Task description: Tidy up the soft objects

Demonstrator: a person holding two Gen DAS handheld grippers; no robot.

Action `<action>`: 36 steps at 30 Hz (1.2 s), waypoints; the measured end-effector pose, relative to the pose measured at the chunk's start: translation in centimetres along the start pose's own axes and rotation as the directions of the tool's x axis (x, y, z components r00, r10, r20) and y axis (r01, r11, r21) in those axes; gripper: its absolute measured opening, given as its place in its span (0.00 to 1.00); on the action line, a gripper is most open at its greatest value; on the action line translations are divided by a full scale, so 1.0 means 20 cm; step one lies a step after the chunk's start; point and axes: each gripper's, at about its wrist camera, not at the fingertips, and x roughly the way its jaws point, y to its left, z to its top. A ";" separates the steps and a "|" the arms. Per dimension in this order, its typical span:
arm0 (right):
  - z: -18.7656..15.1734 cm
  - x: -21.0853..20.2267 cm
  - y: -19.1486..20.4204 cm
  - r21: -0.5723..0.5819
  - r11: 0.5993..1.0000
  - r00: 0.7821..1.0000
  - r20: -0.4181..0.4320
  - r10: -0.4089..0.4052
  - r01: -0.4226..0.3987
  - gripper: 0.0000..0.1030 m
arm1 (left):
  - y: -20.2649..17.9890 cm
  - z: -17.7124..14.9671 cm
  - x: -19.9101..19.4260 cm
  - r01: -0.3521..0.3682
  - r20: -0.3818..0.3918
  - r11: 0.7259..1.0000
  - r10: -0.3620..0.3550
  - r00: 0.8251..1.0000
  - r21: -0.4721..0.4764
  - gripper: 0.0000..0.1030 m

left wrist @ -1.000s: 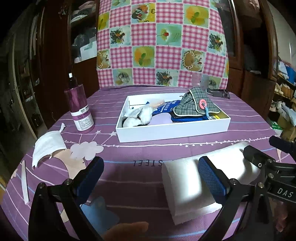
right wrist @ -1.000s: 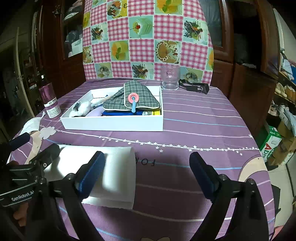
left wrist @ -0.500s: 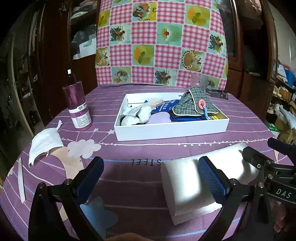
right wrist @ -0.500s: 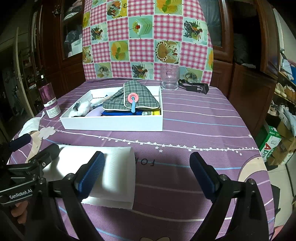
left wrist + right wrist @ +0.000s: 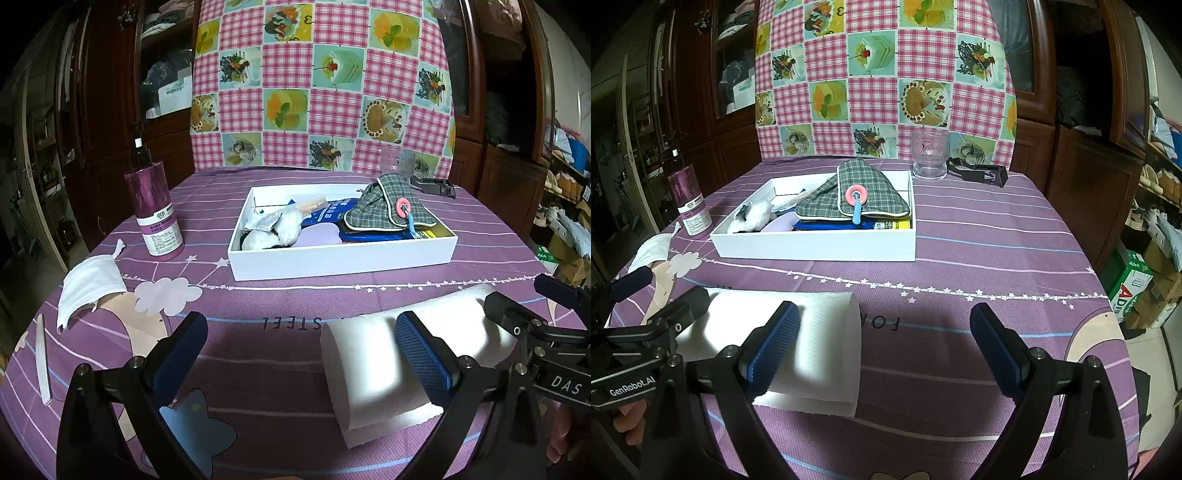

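Gaping wide and holding nothing, the left claw point(image 5: 301, 356) and right claw point(image 5: 884, 345) flank the paper roll point(image 5: 373, 369) at lower frame on the desk point(image 5: 979, 229).

The left gripper point(image 5: 301, 350) hangs wide open over the purple tablecloth point(image 5: 280, 373). A white paper roll point(image 5: 373, 373) lies at its 3 o'clock, behind the right finger. At 12 o'clock sits the white box point(image 5: 332, 258) holding a plaid pouch point(image 5: 384, 208). A purple bottle point(image 5: 155, 210) stands at 11 o'clock, a face mask point(image 5: 90, 284) at 10.
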 end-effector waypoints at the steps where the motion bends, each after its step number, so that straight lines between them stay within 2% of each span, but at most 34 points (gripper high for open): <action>1: 0.00 0.00 0.00 0.000 1.000 1.000 0.000 0.000 0.000 0.91 | 0.00 0.00 0.00 0.000 0.000 1.000 0.000 1.000 0.000 1.00; 36: 0.00 0.00 0.00 0.000 1.000 1.000 0.000 0.000 0.000 0.91 | 0.00 0.00 0.00 -0.008 0.003 1.000 0.008 1.000 0.006 1.00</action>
